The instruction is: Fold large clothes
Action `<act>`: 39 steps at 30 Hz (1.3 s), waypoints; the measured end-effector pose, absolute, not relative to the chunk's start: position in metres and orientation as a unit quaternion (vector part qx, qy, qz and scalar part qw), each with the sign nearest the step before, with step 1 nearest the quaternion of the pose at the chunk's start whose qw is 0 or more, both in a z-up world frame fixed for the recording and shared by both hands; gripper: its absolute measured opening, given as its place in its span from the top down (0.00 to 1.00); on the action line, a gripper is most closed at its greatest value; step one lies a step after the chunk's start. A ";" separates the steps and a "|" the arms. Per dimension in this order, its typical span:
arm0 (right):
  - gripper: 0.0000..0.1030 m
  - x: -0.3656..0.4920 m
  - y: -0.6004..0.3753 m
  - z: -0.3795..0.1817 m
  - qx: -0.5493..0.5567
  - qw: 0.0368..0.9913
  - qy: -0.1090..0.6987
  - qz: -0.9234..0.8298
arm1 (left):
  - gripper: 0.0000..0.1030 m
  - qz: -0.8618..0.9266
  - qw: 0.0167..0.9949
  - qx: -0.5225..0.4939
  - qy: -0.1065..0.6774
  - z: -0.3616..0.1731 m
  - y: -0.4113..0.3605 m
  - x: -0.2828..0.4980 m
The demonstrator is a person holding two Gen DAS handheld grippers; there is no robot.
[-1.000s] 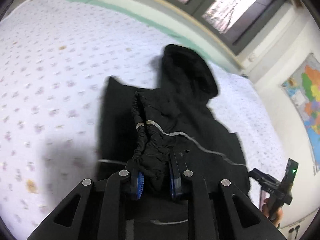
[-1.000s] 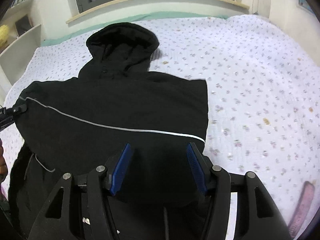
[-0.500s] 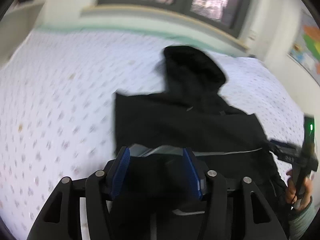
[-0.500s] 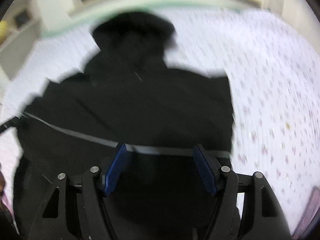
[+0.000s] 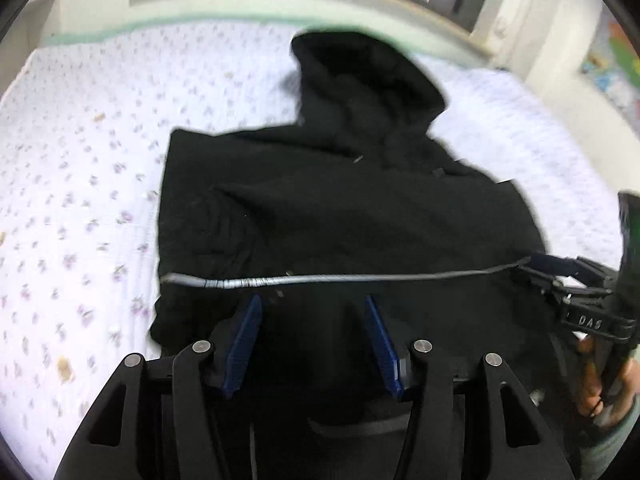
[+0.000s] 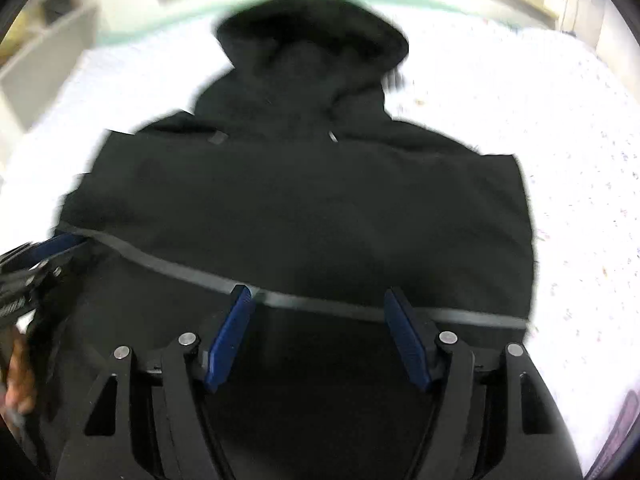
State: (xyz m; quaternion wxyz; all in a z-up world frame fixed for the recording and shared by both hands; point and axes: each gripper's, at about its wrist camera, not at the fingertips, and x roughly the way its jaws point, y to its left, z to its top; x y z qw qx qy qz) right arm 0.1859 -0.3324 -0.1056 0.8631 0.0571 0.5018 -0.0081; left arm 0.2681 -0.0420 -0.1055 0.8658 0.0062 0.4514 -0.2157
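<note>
Both of my grippers stand wide open over the black hoodie [image 5: 340, 208], and neither has hold of anything. A second ago my left gripper [image 5: 312, 336] was pinched shut on a bunched roll of dark cloth with a silver cord running off it; now its blue pads [image 5: 244, 344] are spread apart at the bottom centre of the left view with only flat fabric showing between them. That cloth now lies spread across the body of the garment, and the silver cord [image 5: 320, 279] runs nearly straight from left to right just above my fingertips, reaching the right gripper [image 5: 560, 276] at the right edge of the frame.

My right gripper [image 6: 320, 332] was open a second ago too and is the same now, its pads [image 6: 404, 336] parted at the bottom centre of the right view, with the cord [image 6: 320, 303] crossing just at their tips.

The hoodie fills the middle of both views, hood [image 6: 312, 36] toward the top, lying on the flowered bedsheet [image 5: 80, 160]. The sheet shows at the left of the left view and at the right of the right view [image 6: 580, 160]. Both frames are somewhat blurred.
</note>
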 end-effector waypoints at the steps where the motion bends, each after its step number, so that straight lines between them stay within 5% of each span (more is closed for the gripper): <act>1: 0.31 0.171 -0.332 -0.102 0.050 0.867 0.496 -0.016 | 0.46 -0.220 0.868 -0.007 0.445 -0.100 -0.035 0.260; 9: 0.31 0.140 -0.367 -0.158 0.041 0.854 0.518 -0.032 | 0.46 -0.222 0.825 -0.094 0.512 -0.163 -0.005 0.271; 17: 0.30 0.119 -0.375 -0.150 0.074 0.869 0.489 -0.017 | 0.47 -0.226 0.838 -0.085 0.489 -0.142 -0.003 0.256; 23: 0.30 0.123 -0.406 -0.101 0.161 0.851 0.501 0.003 | 0.47 -0.230 0.852 -0.064 0.465 -0.056 -0.004 0.265; 32: 0.33 0.176 -0.446 0.052 0.186 0.864 0.467 -0.019 | 0.47 -0.230 0.866 -0.019 0.443 0.090 -0.046 0.307; 39: 0.33 0.224 -0.462 0.096 0.205 0.875 0.439 -0.022 | 0.46 -0.221 0.875 0.022 0.430 0.130 -0.082 0.359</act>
